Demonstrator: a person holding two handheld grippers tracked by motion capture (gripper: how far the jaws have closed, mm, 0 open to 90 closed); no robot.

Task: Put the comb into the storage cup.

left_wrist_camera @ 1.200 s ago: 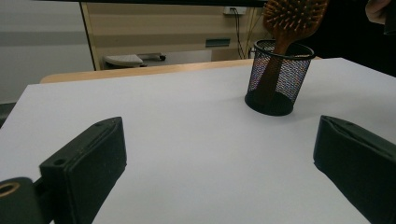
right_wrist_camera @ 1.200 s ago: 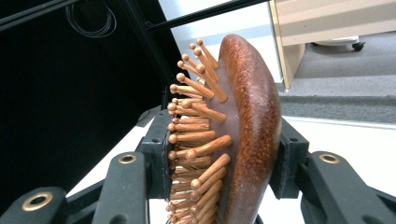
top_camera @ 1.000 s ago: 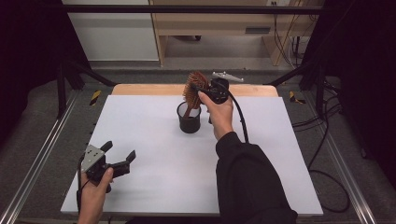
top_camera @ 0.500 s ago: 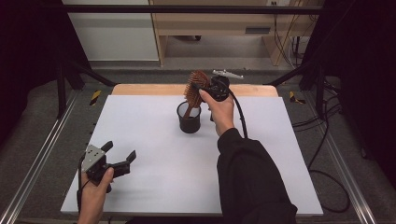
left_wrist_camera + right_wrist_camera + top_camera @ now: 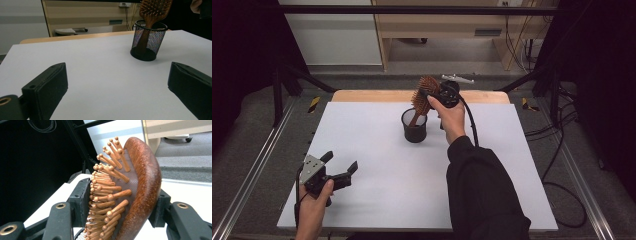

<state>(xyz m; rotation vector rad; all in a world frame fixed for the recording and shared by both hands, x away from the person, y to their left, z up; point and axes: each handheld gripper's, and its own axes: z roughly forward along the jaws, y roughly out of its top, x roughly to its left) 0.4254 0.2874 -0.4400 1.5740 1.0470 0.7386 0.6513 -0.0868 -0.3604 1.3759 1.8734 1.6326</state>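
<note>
Wooden hairbrush (image 5: 140,192) head sits between my right gripper (image 5: 432,97) jaws, which have just been easing apart, handle down in the mesh cup (image 5: 414,126) at upper centre of the white worktop (image 5: 377,150). Best open fully, then lift straight up. Left gripper (image 5: 339,167) idles wide, lower left.

In the left gripper view the top of the hairbrush (image 5: 153,11) is cut off at the upper edge. Its handle sits behind the mesh of the cup (image 5: 148,40). In the right gripper view, the brush's lower part runs off the bottom edge.
</note>
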